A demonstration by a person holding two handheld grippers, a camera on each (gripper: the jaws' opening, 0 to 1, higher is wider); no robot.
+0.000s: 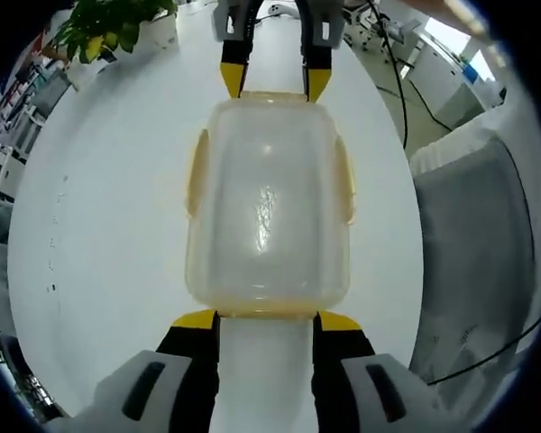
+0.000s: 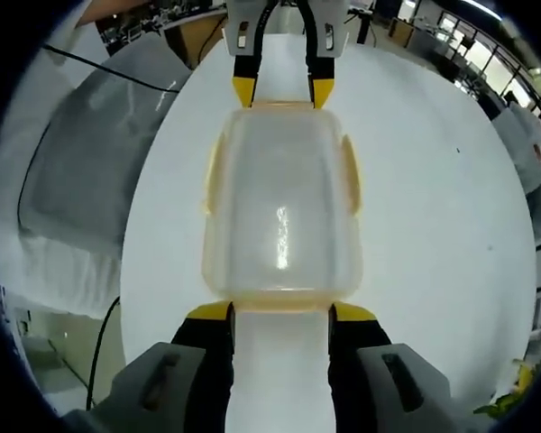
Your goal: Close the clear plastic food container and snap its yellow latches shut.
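The clear plastic container (image 1: 269, 203) lies on the white table with its lid on, and yellow latches (image 1: 195, 171) show along its long sides. My left gripper (image 1: 266, 320) is open, its yellow tips resting at the container's near end. At the far end my right gripper (image 1: 272, 86) faces it, tips against that edge. In the right gripper view the same container (image 2: 281, 207) sits lengthwise. There my right gripper (image 2: 282, 314) stands open at the near end and my left gripper (image 2: 283, 90) stands at the far end. Nothing is clamped between either pair of jaws.
The white table (image 1: 99, 225) spreads wide around the container. A potted plant (image 1: 108, 27) stands at its far left corner. A grey padded cover (image 1: 478, 234) with black cables lies just off the table's edge, also seen as the grey cover (image 2: 81, 162).
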